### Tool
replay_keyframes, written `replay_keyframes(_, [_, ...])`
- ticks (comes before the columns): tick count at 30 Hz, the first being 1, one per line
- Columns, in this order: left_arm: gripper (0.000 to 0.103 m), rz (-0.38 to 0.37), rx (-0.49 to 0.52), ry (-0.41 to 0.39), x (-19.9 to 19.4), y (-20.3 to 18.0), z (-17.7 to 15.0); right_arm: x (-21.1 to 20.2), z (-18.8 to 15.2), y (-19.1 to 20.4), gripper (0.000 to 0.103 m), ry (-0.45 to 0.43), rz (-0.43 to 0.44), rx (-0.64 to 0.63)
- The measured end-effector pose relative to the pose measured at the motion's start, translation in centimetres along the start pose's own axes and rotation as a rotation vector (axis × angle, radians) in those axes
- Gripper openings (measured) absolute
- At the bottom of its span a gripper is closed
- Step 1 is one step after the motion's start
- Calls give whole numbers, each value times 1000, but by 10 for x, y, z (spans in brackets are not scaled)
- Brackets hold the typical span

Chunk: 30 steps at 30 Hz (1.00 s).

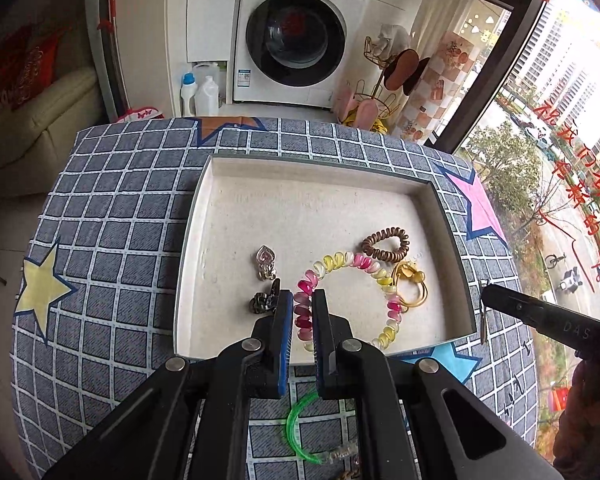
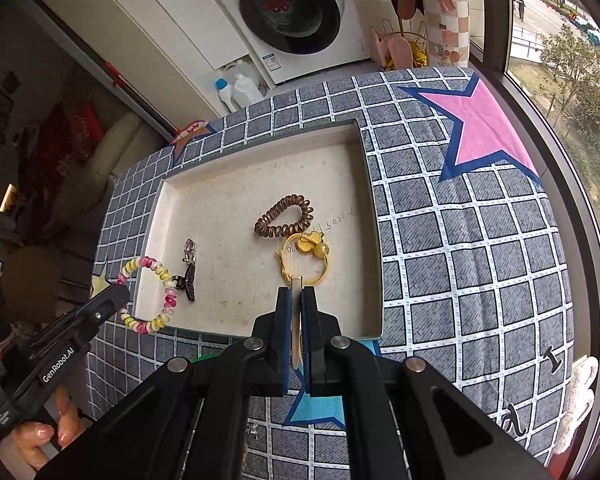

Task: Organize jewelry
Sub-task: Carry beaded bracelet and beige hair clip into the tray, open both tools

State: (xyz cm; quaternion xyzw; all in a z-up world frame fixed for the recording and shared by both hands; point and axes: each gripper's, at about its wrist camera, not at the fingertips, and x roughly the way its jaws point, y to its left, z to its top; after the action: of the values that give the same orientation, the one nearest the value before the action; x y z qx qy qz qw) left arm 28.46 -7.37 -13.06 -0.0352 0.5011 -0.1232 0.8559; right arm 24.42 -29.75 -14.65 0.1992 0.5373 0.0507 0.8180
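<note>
My left gripper (image 1: pixel 303 296) is shut on a pink-and-yellow coil bracelet (image 1: pixel 352 261), which it holds over the near part of a shallow white tray (image 1: pixel 324 159). My right gripper (image 2: pixel 297 290) is shut on a thin pale flat clip (image 2: pixel 297 320) above the tray's (image 2: pixel 374 220) near edge. In the tray lie a brown coil hair tie (image 2: pixel 284 216), a yellow beaded hair tie (image 2: pixel 306 258), a silver heart pendant (image 1: pixel 265 262) and a dark claw clip (image 1: pixel 265 300). In the right wrist view, the left gripper (image 2: pixel 122 292) shows at the left with the bracelet (image 2: pixel 156 276).
The tray sits on a grey checked cloth with coloured stars (image 1: pixel 112 208). A green bangle (image 1: pixel 296 428) and small loose pieces lie on the cloth under my left gripper. Beyond the table stand a washing machine (image 1: pixel 296 36) and bottles (image 1: pixel 198 94). A window runs along the right.
</note>
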Motion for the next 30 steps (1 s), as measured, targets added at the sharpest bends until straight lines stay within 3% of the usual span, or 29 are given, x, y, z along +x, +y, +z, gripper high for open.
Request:
replay_keyframes(18, [22,79,-7,68,73,-11,27,65,44,-7,5,61,-4,-45])
replay_keyframes(30, [22,192,96,106,100,-23,19,93,44,-19,5,108,-10,-36])
